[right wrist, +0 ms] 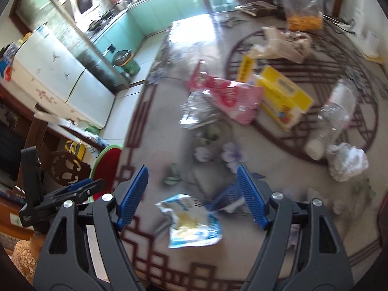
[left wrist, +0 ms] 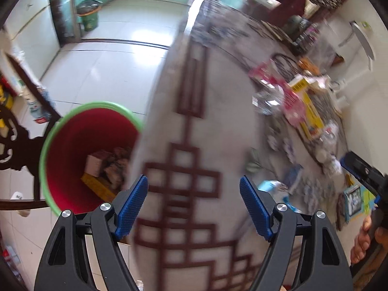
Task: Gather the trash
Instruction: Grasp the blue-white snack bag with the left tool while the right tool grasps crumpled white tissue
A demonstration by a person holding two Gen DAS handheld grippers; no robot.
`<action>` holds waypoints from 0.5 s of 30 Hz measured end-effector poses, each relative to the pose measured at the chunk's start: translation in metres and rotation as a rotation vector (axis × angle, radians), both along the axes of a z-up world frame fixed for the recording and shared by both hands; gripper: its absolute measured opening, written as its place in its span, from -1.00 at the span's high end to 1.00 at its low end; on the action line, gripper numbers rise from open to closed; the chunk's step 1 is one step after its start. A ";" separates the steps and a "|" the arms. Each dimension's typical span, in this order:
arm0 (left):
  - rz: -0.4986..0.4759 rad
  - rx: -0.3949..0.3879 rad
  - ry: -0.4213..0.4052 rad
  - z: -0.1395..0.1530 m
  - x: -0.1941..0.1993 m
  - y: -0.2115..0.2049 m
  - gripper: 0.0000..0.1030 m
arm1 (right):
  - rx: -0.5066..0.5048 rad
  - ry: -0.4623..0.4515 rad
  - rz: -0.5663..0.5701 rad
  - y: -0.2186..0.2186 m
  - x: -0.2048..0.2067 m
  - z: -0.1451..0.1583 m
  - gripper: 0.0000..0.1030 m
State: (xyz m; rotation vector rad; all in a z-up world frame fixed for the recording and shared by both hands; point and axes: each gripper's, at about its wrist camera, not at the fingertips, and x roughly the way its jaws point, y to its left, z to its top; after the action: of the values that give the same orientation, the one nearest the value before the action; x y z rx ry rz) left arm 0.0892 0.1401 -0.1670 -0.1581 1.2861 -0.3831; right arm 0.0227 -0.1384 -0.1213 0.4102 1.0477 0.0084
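Here, both sets of jaws open and empty above the littered table [right wrist: 150,126], red bin [left wrist: 80,155] alongside.

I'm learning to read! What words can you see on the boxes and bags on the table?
None can be read.
Yellow cardboard box: print too blurred.
Pink plastic bag: red print too blurred.
Crumpled blue-and-white wrapper: blurred.
Green bin by the kitchen: markings too small.

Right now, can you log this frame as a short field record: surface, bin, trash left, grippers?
surface: patterned table cloth
bin: red bucket with green rim beside the table, trash already inside
trash left: blue-white crumpled wrapper, pink packet, yellow box, clear plastic bottle, white wad
left gripper: open, empty
right gripper: open, above the wrapper
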 end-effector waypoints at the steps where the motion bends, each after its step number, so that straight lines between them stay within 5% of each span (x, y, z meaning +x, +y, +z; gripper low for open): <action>1: -0.025 -0.017 0.019 -0.002 -0.004 -0.011 -0.45 | -0.001 0.004 -0.013 -0.008 -0.003 -0.002 -0.42; 7: -0.116 -0.031 0.142 -0.031 -0.031 -0.078 -0.45 | 0.009 0.026 -0.045 -0.051 -0.010 -0.015 -0.42; 15: -0.040 -0.002 0.218 -0.048 -0.045 -0.125 -0.45 | -0.024 0.040 -0.036 -0.117 -0.016 -0.016 -0.44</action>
State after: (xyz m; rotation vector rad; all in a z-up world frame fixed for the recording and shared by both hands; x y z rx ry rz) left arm 0.0445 0.0153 -0.2147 -0.1797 1.5058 -0.4099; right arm 0.0063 -0.2558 -0.1370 0.4090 1.0787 -0.0439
